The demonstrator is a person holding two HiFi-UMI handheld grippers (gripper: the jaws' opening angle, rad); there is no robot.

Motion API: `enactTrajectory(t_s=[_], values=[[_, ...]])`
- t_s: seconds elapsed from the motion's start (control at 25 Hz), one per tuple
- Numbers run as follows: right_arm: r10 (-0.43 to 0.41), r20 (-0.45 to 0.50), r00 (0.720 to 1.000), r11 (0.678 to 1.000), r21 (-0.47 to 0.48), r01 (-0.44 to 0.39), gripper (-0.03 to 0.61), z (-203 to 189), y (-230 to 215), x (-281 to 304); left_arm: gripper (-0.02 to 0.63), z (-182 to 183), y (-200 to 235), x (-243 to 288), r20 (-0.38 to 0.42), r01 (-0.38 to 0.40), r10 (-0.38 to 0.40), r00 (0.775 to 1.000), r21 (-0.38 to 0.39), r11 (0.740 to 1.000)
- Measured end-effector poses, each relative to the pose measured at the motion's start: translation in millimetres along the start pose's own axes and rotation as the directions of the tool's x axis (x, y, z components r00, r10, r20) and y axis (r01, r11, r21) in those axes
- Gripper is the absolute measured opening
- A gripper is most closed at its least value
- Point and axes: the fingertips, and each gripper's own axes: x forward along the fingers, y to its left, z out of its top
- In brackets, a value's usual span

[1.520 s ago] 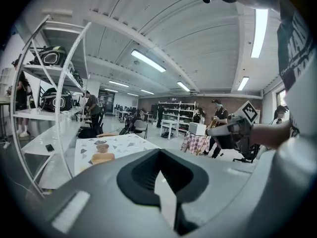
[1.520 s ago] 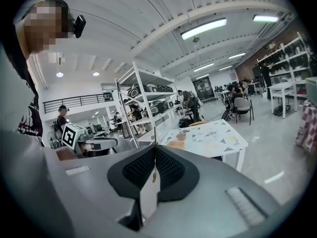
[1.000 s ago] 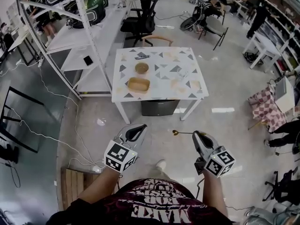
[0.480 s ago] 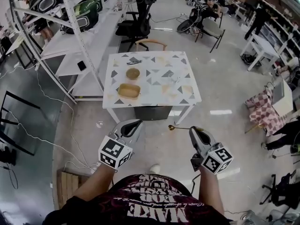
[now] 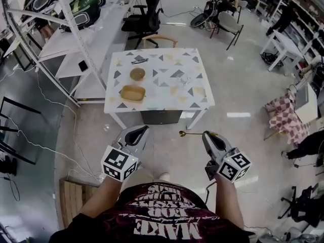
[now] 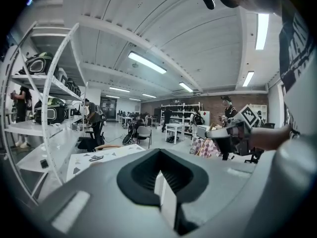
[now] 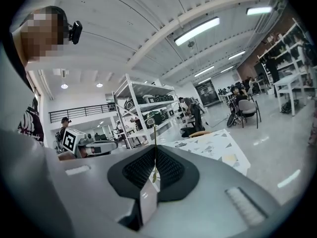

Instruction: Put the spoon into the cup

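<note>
Leftward since 1 s ago drifts the table point(image 5: 162, 99); right gripper point(image 5: 208, 134) pinches the spoon point(image 5: 188, 133), left gripper point(image 5: 141, 129) sits closed, empty.

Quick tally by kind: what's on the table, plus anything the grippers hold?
Bowls and dishes: 2, a round bowl and an oblong dish
Cups: 1, a faint clear cup
Spoons: 1, the spoon, held in the right gripper
Other: 1, a dark flat item
Total: 5
</note>
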Motion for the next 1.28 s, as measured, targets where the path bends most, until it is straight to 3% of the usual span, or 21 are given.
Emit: enactTrajectory(t_s=[0.32,1.28], values=[[0.034,0.003,0.999,0.999,0.029,-0.034,0.034,-2,-3,18,0.0,-9,17,-3,-0.021,-0.042,0.042,0.999,-0.01,0.999],[-0.028,0.017,0.999,0.998,0.051,0.027,0.034,38,-67,82,0.0,14,70,99,-0.048,0.078,-0.078,0.996,0.0,0.997]])
